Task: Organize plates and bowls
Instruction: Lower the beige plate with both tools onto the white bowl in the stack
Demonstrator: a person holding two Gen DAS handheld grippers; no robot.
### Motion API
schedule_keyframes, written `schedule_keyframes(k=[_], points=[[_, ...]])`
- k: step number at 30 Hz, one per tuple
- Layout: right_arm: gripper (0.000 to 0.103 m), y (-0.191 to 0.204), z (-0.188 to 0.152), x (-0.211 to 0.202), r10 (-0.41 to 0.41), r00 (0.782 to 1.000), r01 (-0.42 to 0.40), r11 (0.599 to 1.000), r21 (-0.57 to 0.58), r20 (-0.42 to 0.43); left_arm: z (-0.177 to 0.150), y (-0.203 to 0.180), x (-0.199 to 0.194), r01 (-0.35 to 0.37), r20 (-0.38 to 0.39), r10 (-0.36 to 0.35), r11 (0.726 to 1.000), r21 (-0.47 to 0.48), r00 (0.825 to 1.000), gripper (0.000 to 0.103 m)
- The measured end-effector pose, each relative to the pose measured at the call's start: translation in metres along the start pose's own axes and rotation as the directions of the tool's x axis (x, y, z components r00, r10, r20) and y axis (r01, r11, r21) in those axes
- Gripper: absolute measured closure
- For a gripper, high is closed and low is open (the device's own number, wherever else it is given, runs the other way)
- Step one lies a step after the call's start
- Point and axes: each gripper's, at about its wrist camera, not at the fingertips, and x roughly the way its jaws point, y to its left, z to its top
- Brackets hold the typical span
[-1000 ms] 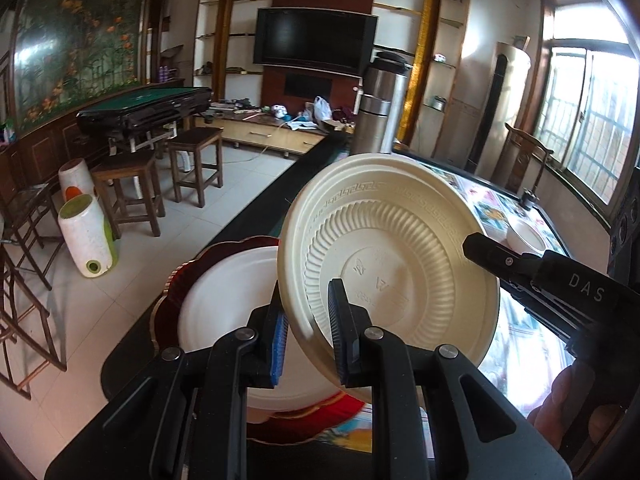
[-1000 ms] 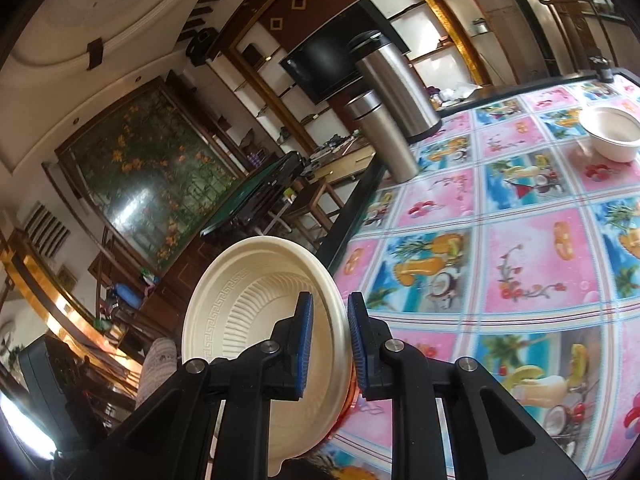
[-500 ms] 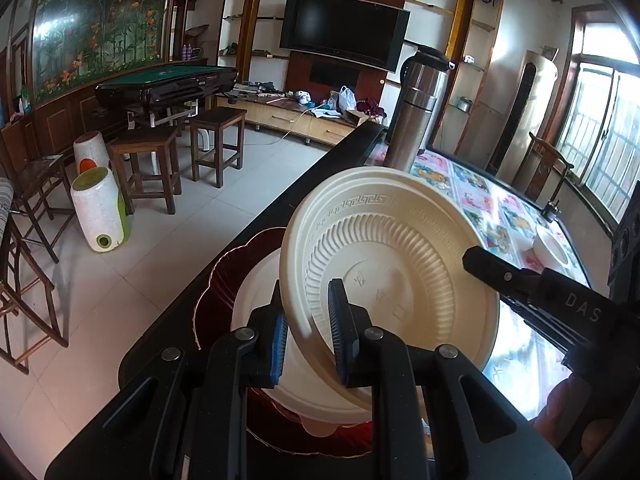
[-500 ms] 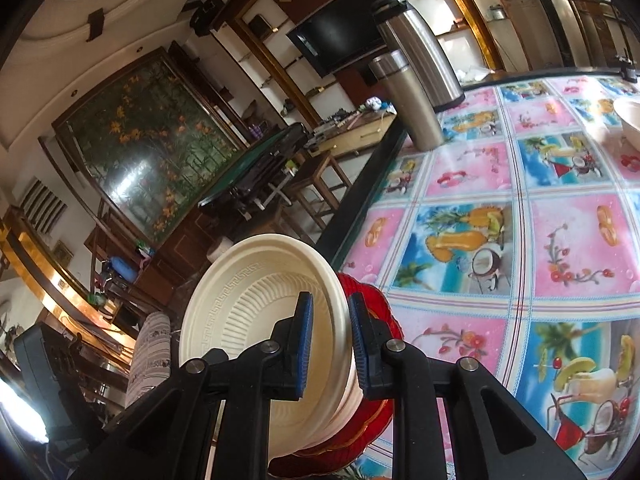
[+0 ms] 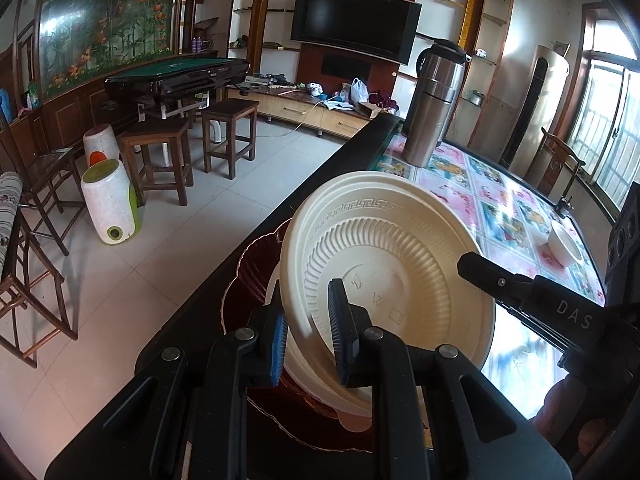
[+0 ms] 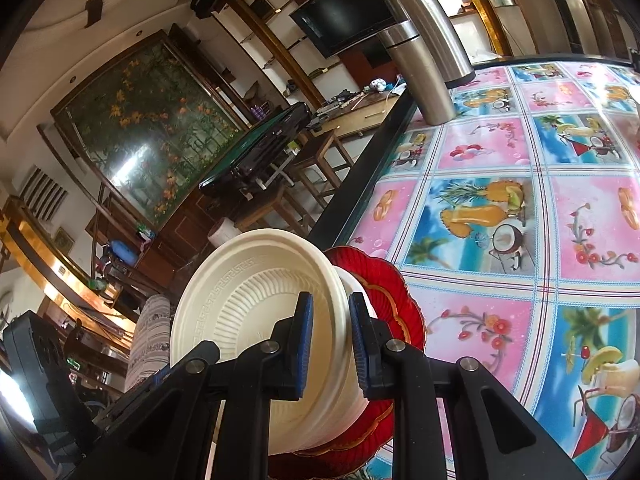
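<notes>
A cream plate [image 5: 384,264] with a ribbed base hangs tilted between both grippers. My left gripper [image 5: 308,340] is shut on its near rim, and in this view the underside faces me. My right gripper [image 6: 330,344] is shut on the opposite rim; its finger [image 5: 480,272] also shows in the left wrist view. Right under the cream plate [image 6: 248,304] lies a white plate [image 5: 320,384] on a scalloped red plate [image 5: 248,280] at the table's corner. The red plate [image 6: 384,280] is partly hidden. Whether the cream plate touches the white one is unclear.
The table [image 6: 480,220] has a glossy fruit-print cloth and a dark edge [image 5: 320,168]. Two steel flasks [image 6: 424,60] stand at its far end, and a small white bowl [image 5: 564,242] sits at the far right. Stools [image 5: 160,160] stand on the floor to the left.
Both grippers have carried the cream plate down and toward the white plate on the red plate. It now hangs close over that stack. Neither grip has changed.
</notes>
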Motion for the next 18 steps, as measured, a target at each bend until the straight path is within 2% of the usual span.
schedule_keyframes(k=[18], points=[[0.082,-0.001,-0.003,0.012,-0.01,1.0,0.01,1.0,0.001,-0.028,0.001,0.003,0.006,-0.028,-0.01,0.028,1.0,0.014,1.0,0.086]])
